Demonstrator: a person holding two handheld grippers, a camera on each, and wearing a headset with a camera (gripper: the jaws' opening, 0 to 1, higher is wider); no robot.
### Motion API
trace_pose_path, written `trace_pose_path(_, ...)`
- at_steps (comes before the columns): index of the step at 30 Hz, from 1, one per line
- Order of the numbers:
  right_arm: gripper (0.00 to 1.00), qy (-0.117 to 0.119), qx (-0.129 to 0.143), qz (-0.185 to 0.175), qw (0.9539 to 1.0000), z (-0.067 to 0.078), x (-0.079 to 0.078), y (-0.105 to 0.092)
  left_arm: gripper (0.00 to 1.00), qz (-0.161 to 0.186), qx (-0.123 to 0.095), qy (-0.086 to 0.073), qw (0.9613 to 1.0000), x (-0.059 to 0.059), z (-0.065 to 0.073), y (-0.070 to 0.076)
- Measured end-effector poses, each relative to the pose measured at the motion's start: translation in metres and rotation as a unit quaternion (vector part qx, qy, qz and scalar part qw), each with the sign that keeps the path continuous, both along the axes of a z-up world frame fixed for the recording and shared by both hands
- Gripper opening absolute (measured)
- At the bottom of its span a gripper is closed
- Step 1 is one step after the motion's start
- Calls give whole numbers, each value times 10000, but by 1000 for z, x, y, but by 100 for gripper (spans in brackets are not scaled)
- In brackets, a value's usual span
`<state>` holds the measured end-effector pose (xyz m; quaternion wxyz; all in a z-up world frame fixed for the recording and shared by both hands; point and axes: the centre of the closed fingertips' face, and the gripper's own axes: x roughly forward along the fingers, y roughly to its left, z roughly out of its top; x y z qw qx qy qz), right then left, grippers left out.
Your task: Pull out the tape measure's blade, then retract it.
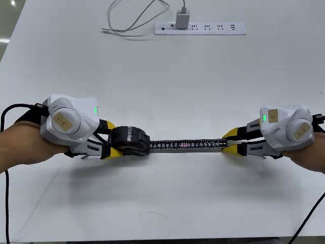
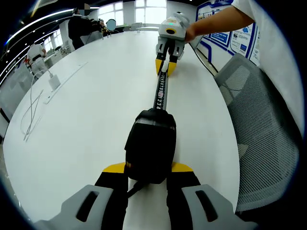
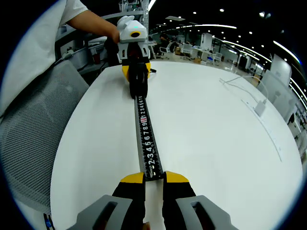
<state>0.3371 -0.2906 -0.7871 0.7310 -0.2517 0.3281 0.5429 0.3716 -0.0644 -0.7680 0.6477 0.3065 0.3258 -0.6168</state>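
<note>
Left gripper [image 1: 112, 140] clamps the tape measure case [image 1: 129, 141]; right gripper [image 1: 232, 142] pinches the tip of its blade [image 1: 185, 144].

A broad white table [image 1: 152, 81] lies under even light. Well beyond the left gripper's fingers [image 1: 112, 152], near the far edge, is a white power strip [image 1: 199, 28] with a charger [image 1: 183, 19] and a looping cable [image 1: 132, 20]. In the left gripper view, a grey mesh chair [image 2: 259, 120] stands to the right of those fingers. Far ahead are bright windows [image 2: 144, 7] and blue wall boards [image 2: 218, 21]. Far ahead of the right gripper's fingers [image 3: 132, 178], ceiling lights [image 3: 221, 10] dot a dim open office.
</note>
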Motion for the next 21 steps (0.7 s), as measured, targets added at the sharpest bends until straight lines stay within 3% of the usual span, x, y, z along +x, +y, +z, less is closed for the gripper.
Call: trace_pose_path(21, 9, 96, -141, -65, 9998, 1, -2, -27, 26, 22, -4, 33, 10000, 1, 0, 0)
